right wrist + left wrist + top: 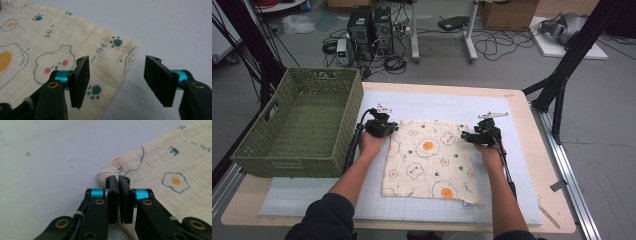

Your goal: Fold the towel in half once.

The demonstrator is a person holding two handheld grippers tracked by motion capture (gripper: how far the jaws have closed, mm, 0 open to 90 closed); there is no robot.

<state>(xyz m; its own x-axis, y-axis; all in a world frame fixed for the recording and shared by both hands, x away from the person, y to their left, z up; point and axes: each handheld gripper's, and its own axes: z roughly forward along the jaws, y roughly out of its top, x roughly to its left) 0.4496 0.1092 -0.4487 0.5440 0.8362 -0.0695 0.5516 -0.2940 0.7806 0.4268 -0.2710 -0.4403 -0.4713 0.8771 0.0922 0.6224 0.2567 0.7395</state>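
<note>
high view: left gripper [388, 128] clamps the cloth's [432, 160] far-left corner; right gripper [466, 136], half open, straddles the far-right corner, ungrasped. folding not begun.

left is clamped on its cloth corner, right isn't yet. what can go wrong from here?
1. The right gripper has open jaws straddling the edge of the cloth, not its corner; closing there may catch only a sliver, or slip off.
2. The left gripper is shut on the very tip of the far-left corner; a pull could tug it free.
3. If only the left lifts, the cloth would probably drag crooked across the white mat, toward the green basket.
</note>
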